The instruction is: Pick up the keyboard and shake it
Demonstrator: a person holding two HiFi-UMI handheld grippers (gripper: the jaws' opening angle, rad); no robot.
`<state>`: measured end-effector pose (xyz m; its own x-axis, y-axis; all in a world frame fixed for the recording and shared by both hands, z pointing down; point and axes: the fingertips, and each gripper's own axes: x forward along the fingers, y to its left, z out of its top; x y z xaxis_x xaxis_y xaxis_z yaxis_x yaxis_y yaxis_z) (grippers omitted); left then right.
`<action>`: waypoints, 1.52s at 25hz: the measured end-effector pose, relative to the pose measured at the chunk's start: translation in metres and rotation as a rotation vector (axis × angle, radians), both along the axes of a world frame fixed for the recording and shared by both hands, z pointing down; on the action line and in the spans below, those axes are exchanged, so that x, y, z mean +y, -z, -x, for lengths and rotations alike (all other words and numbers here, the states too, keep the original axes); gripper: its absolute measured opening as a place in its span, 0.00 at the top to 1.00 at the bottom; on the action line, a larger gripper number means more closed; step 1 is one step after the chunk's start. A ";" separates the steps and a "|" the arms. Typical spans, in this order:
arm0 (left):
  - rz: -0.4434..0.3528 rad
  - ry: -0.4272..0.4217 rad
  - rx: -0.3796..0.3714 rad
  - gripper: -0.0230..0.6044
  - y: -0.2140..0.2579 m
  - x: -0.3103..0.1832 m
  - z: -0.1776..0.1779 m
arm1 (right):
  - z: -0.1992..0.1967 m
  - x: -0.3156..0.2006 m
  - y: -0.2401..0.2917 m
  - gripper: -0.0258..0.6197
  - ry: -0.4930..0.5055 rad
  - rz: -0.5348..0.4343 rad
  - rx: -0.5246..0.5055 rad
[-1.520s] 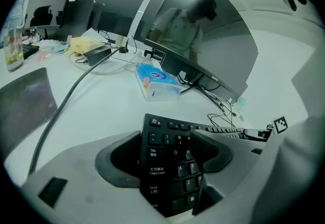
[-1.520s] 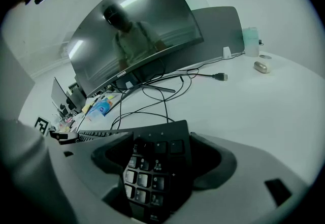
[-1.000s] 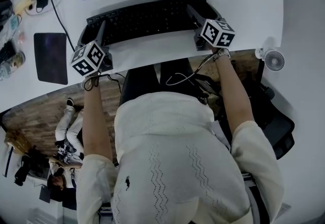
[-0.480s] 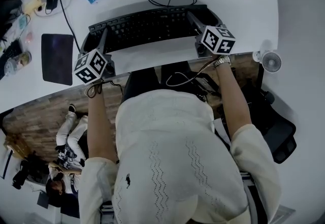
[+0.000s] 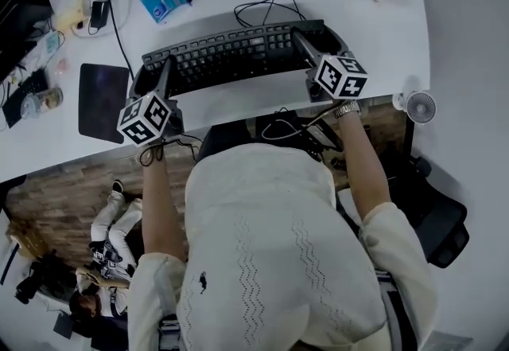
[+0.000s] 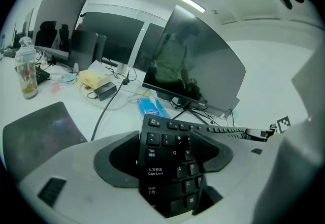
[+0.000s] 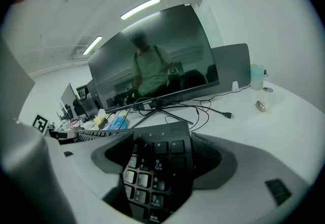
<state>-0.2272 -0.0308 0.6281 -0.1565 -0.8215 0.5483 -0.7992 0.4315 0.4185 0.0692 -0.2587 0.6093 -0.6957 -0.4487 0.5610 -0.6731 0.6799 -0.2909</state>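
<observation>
Left gripper (image 6: 167,162) closed on keyboard (image 5: 238,51) at Tab-key end; right gripper (image 7: 160,167) closed on numpad end. I grip both ends for level, balanced shake. Keyboard near desk (image 5: 382,23) front edge, mid-span; lift-off unclear.

Both arms stretch forward. The left gripper (image 5: 161,69) clamps the left end of the keyboard (image 5: 231,51) between its fingers, and the right gripper (image 5: 306,37) grips the right end between its own.
</observation>
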 end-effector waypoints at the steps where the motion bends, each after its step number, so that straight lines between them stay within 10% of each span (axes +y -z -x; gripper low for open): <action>1: -0.006 -0.001 -0.007 0.48 0.004 0.000 0.001 | 0.001 0.000 0.003 0.42 -0.001 -0.004 -0.004; 38: -0.309 -0.023 -0.252 0.48 0.183 -0.015 0.012 | -0.001 0.002 0.183 0.42 -0.045 -0.314 -0.214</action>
<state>-0.2389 -0.0460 0.4453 -0.2345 -0.9466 0.2214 -0.9012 0.2971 0.3154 0.0705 -0.2566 0.4261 -0.7579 -0.6084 0.2354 -0.6509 0.7295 -0.2100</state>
